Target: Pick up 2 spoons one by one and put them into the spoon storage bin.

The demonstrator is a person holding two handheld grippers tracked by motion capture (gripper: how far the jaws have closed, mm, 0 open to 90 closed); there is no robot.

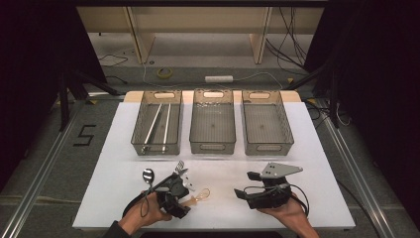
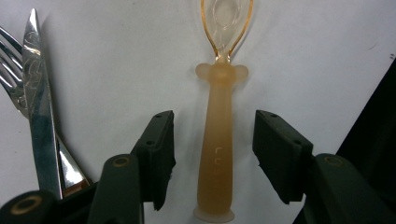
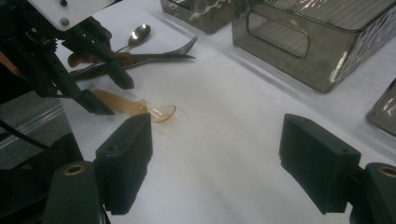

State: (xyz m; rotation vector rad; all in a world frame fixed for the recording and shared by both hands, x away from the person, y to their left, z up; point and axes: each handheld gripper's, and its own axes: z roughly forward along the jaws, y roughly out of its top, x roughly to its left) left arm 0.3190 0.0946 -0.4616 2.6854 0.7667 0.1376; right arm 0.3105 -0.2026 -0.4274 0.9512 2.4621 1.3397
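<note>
the left gripper (image 2: pixel 214 156) stood open astride the amber spoon (image 2: pixel 218 154), not yet touching it; an off-centre closure risked rolling the rounded handle aside. the right gripper (image 3: pixel 217 172) was open and empty.

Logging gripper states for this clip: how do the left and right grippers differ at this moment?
The left gripper straddles the orange spoon, its handle between the jaws, untouched; the right gripper has bare white table between its jaws. The left sits beside the cutlery; the right is apart from it. Both are open.
</note>
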